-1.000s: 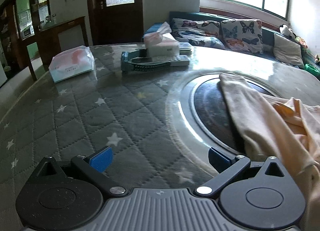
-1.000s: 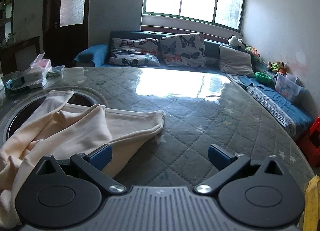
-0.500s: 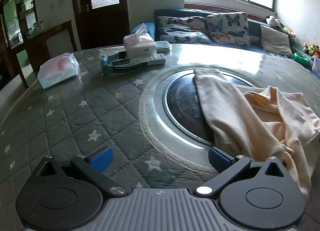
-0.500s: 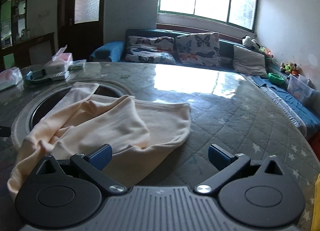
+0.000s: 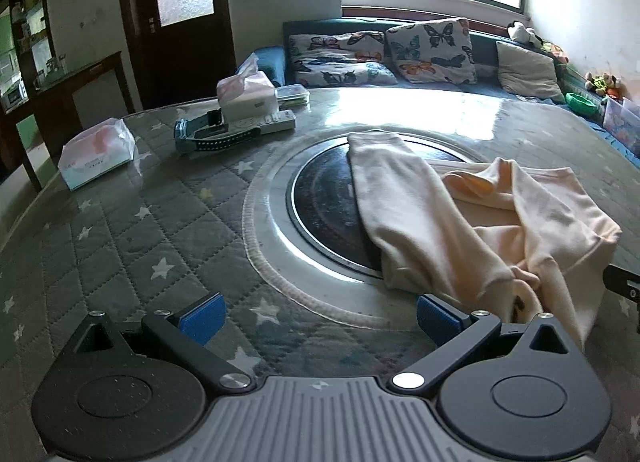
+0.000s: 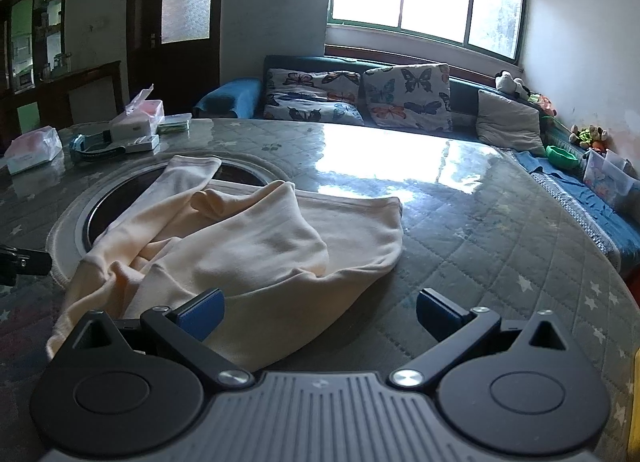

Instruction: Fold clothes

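L wrist view: left gripper [image 5: 318,312] is being held low over the table [image 5: 120,230], jaws spread wide, nothing between the blue pads [image 5: 202,312]; likely being kept open so a hem can be taken. One cream garment [image 5: 472,230] is lying crumpled, unfolded, to the R of the gripper, one long part being draped across the dark round inset [image 5: 324,198] at table centre, the rest being bunched toward the near R edge, close beside the R finger; contact can't be told. Far side is being used for clutter, well apart from the cloth: 2 tissue packs counted, a soft one [image 5: 96,156] and a box [image 5: 246,94], plus 1 remote [image 5: 276,122] and a strap-like item [image 5: 208,136], kind unclear. A dark part of the other tool is being glimpsed at far R edge. R wrist view: right gripper [image 6: 320,312] is also being held wide apart, empty, just at the garment's [image 6: 256,246] near edge, L pad [image 6: 200,312] overlapping the cloth in view; whether it is touching can't be told. Cloth is sitting L of centre, hem end being pointed toward the window side. Sofa [image 6: 360,98] behind: 3 cushions counted, 2 butterfly-print [image 6: 408,96], 1 plain [image 6: 508,122]. Judgement: folding not yet begun; both tools seem to be flanking the pile for a two-point pickup.
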Motion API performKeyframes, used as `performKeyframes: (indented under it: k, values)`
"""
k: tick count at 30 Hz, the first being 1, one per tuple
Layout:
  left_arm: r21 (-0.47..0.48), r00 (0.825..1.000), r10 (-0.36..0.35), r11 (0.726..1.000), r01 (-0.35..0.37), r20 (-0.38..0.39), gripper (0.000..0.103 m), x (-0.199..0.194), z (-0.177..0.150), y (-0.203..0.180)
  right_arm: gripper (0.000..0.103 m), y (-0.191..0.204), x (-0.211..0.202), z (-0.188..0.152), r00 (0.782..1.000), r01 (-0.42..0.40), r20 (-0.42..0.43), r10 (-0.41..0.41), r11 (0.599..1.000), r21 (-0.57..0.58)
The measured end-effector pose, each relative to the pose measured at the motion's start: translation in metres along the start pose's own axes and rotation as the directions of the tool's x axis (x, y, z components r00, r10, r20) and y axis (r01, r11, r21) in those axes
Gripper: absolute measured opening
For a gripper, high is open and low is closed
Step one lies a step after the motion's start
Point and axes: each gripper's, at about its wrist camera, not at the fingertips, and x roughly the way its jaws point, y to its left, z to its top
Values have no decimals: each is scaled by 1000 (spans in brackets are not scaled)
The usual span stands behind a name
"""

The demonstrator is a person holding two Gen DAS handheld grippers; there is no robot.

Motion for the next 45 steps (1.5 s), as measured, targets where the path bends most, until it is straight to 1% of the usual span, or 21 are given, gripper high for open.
performKeyframes:
  k: [10,17,23,36,45]
  values:
    - [13,1000,-17,1000,16,14,103,-15,-5,-10,103,7,-13,-8,1000,-26,2,26,1000,14]
    - [24,999,-24,999,24,22,103,-23,-9,-15,103,11,-21,-13,1000,-29,7,29,999,16]
    - [31,999,-23,999,22,29,103,-29,-12,-19,103,14,-27,-15,1000,-26,10,26,1000,11]
    - [64,997,-47,997,44,57,103,-45,-17,-31,103,16,-51,-19,999,-2,54,1,1000,12]
    - [71,996,-54,996,50,64,103,-49,-20,-33,103,19,-59,-20,997,-8,72,7,1000,17]
